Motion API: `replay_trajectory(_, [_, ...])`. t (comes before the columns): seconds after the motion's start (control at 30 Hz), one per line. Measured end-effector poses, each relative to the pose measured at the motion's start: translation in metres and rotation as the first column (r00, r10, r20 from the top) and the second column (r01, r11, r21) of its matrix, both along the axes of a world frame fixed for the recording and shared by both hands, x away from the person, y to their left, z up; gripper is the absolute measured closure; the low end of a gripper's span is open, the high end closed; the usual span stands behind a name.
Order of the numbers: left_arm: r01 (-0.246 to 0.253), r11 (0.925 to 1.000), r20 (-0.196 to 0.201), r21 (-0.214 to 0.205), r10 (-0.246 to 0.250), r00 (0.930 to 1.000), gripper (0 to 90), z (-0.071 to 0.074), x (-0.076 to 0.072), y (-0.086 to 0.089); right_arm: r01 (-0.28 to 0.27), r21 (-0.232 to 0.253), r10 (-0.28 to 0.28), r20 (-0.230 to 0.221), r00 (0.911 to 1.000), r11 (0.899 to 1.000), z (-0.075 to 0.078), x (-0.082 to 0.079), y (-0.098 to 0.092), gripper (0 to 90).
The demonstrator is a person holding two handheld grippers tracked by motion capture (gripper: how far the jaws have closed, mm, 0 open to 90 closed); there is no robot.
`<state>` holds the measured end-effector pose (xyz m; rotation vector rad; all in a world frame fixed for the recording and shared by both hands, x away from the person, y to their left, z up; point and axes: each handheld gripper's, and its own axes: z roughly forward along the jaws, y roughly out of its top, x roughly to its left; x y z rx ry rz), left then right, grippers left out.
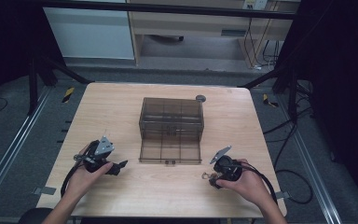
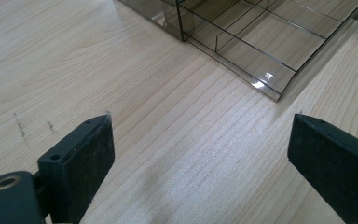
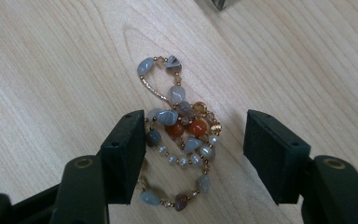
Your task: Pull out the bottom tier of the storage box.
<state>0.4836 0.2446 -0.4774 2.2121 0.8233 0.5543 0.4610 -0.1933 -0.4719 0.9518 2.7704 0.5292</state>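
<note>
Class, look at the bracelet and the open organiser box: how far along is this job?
Done: the box stands open, lid folded down. In hand: the right tool straddles the bead bracelet on the table, not yet gripping it. Left: grasp it and perhaps place it in a compartment. The left tool is open.

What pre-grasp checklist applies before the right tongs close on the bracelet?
1. Beaded stone bracelet lies between the right tongs: ok.
2. Right tongs open, pads not pressing: ok.
3. Bracelet centred: not ok, bunched toward one pad.
4. Left tongs open, nothing between them: ok.
5. Smoky transparent plastic compartment box open on the light wooden table: ok.
6. Which compartment is meant: cannot tell.
</note>
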Motion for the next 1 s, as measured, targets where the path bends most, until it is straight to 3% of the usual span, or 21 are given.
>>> replay_trajectory(0.33, [-0.016, 0.9999, -0.017, 0.003, 0.016, 0.9997, 6.4, -0.0010, 0.0020, 0.0059, -0.011, 0.008, 0.011, -0.022, 0.9997, 1.000, -0.0019, 0.0041, 0.0020, 51.5])
replay_trajectory(0.47, [-0.016, 0.9998, -0.032, 0.013, 0.016, 0.9993, 6.5, -0.0030, 0.0031, 0.0041, -0.021, 0.011, 0.022, -0.015, 0.9997, 1.000, -0.0011, 0.0045, 0.0014, 64.3])
replay_trajectory(0.63, [-0.021, 0.9997, -0.033, 0.011, 0.021, 0.9992, 6.6, -0.0030, 0.0030, 0.0048, -0.028, 0.013, 0.028, -0.008, 0.9996, 1.000, -0.0009, 0.0052, 0.0027, 73.3])
replay_trajectory(1.0, [-0.024, 0.9995, -0.041, 0.021, 0.025, 0.9989, 7.3, -0.0030, 0.0038, 0.0063, -0.024, 0.013, 0.024, -0.002, 0.9997, 1.000, 0.0007, 0.0059, 0.0048, 78.2])
